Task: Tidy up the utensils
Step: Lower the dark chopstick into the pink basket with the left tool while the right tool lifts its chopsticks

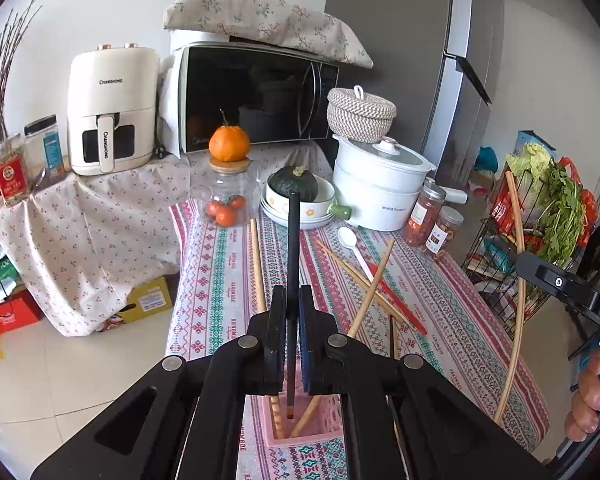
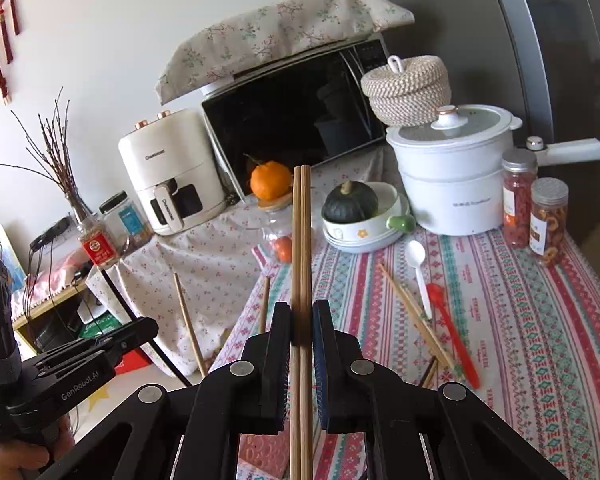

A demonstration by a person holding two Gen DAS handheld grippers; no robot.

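Both hand-held grippers clamp chopsticks [image 2: 301, 264] above table edge [image 1: 172, 320].

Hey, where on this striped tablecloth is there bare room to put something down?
The striped tablecloth is bare along its right side, between the red spoon and the two spice jars. Another strip lies clear between the glass jar and the pink holder. The middle is crowded with crossed chopsticks and the white spoon.

A home kitchen corner is showing here: a microwave [image 1: 256, 96] is sitting under a floral cloth beside an air fryer [image 1: 110, 112], a fridge [image 1: 432, 56] is standing behind a white pot [image 1: 380, 184], and a squash [image 1: 294, 182], jars and vegetables [image 1: 556, 196] are crowding a patterned tablecloth [image 1: 452, 320].
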